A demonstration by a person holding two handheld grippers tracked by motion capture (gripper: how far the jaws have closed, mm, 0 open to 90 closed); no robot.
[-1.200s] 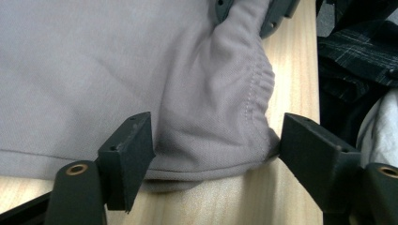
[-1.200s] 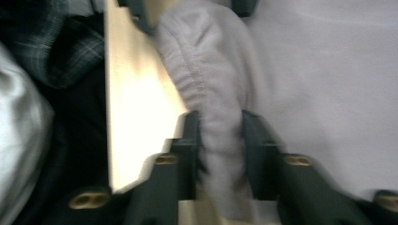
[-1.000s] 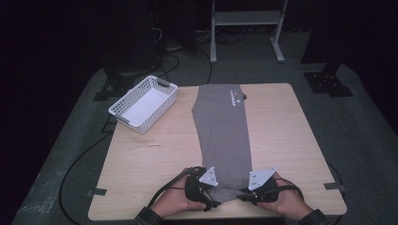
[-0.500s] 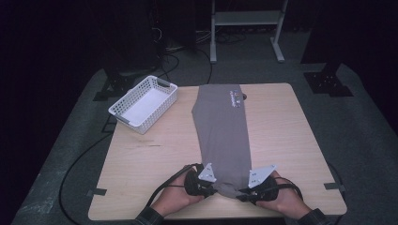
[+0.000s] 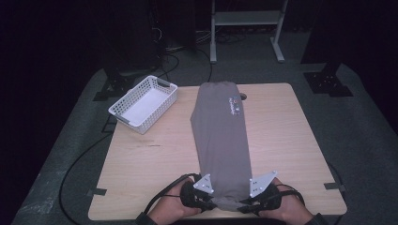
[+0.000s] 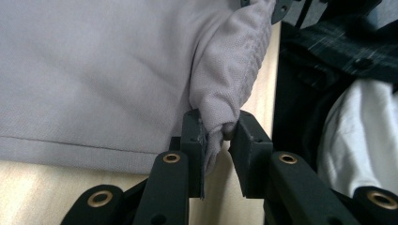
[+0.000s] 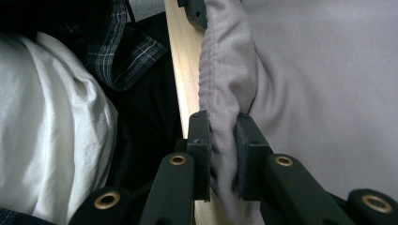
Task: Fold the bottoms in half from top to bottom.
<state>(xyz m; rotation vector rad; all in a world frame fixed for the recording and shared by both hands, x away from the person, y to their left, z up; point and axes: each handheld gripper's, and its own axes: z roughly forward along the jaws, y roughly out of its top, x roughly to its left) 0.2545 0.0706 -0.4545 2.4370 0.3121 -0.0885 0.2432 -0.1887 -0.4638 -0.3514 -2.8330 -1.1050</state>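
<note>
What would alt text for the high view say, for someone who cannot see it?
A long folded grey garment lies down the middle of a wooden table, its near end pinched at both corners by the left tongs and the right tongs, each held in a person's hand. A white basket sits at the table's far left corner.

White plastic basket [image 5: 143, 103] at the table's [image 5: 291, 136] far left corner, overhanging the edge a bit. Metal stand [image 5: 246, 28] on grey floor behind the table. Black cable [image 5: 77, 159] on the floor, left. Tape strips [image 5: 332, 186] at table edges.
</note>
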